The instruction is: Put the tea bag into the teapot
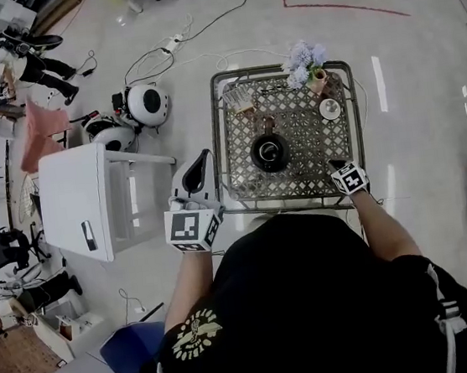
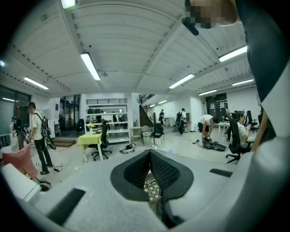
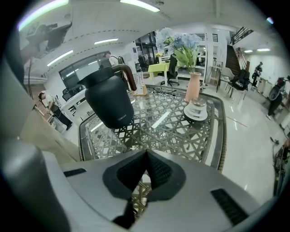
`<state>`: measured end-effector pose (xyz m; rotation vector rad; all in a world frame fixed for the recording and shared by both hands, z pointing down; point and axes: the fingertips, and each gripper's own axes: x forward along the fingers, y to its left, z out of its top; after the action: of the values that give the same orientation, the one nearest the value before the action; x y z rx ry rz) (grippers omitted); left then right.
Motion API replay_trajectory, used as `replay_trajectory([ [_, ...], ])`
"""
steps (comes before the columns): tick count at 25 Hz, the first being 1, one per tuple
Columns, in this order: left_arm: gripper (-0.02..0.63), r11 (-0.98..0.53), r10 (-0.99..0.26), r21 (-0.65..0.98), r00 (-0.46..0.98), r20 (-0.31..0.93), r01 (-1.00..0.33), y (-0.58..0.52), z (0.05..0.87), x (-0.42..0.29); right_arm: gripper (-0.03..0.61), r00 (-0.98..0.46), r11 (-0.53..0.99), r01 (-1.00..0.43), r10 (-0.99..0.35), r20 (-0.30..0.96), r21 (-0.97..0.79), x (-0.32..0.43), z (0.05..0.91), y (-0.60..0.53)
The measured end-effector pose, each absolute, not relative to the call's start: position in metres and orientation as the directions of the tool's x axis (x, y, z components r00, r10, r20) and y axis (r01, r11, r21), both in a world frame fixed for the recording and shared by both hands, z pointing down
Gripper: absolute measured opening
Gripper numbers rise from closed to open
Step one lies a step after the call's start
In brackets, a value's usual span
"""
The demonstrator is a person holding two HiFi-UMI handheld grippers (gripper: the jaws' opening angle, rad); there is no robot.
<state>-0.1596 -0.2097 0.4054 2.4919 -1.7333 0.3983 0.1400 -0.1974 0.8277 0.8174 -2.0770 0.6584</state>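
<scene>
Tea bag placement has not begun, as far as these views show: no bag hangs from either tool, and none can be picked out for certain on the counter (image 1: 303, 131). It may be among the small pale items (image 1: 239, 98) at the counter's upper left corner in the head view, or on the white saucer (image 1: 330, 109) towards the upper right, but both are too small to tell. The black teapot (image 1: 270, 152) stands upright near the middle of the lattice top, with a vase of blue flowers (image 1: 307, 67) behind it at the far edge. The left gripper (image 1: 203, 161) hangs off the counter's lower left corner, and its fingers (image 2: 165, 172) are pressed together on nothing. The right gripper (image 1: 335, 165) sits over the lower right edge, pointing at the teapot, and its fingers (image 3: 158, 170) also meet with nothing between them. Everything seems left to do: finding and picking up the bag, opening the pot if it is lidded, and dropping the bag in. A small white print on the teapot's side is too fine to read; each tool's cube carries black-and-white square markers.
</scene>
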Motion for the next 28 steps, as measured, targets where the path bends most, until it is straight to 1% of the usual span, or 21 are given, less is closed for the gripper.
replay_trajectory([
  [9,-0.005,-0.372,-0.908,-0.037,0.355,0.220,-0.928,-0.223,0.405,-0.155,0.009,-0.500,0.627,-0.756,-0.365,0.786,-0.189,0.142,0.797,-0.203],
  [14,-0.005,-0.371,-0.908,-0.027,0.357,0.218,-0.928,-0.229,0.408,-0.151,0.009,-0.519,0.577,-0.786,-0.423,0.742,-0.221,0.143,0.774,-0.209],
  [20,-0.005,-0.340,-0.923,-0.003,0.333,0.194,-0.940,-0.240,0.411,-0.156,0.009,-0.549,0.577,-0.782,-0.460,0.698,-0.234,0.137,0.750,-0.211],
  [28,-0.005,-0.385,-0.907,0.019,0.383,0.173,-0.923,-0.249,0.415,-0.142,0.009,-0.561,0.556,-0.796,-0.528,0.637,-0.240,0.139,0.715,-0.205],
])
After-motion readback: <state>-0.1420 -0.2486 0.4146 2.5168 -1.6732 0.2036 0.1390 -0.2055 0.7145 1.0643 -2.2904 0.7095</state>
